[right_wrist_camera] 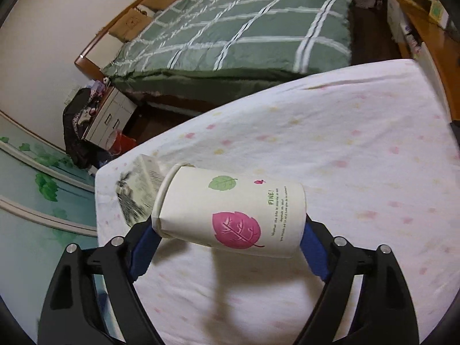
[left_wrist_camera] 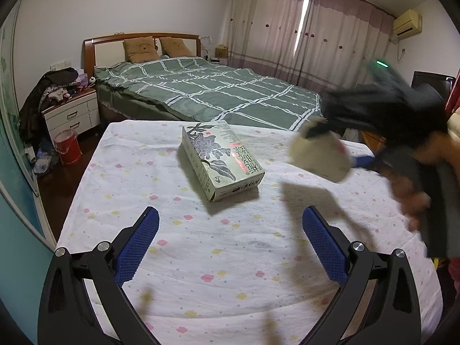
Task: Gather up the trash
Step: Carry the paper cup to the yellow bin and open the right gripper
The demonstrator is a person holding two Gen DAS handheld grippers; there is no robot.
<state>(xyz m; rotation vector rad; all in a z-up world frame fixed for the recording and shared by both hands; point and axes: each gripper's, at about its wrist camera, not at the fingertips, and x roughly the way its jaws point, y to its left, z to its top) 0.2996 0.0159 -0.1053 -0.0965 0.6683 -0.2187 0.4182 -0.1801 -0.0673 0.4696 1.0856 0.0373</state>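
Note:
A white paper cup with a pink and a green leaf lies sideways between the blue pads of my right gripper, which is shut on it end to end. The cup hangs above the flowered tablecloth and casts a shadow below. In the left wrist view the same cup shows blurred at the right. A grey printed carton box lies flat at the table's middle; the cup hides part of that box in the right wrist view. My left gripper stands open and empty, just short of the box.
A green checked bed stands beyond the table. A white nightstand piled with clothes and a red bucket stand on the floor at left. A person's hand is at the table's right edge.

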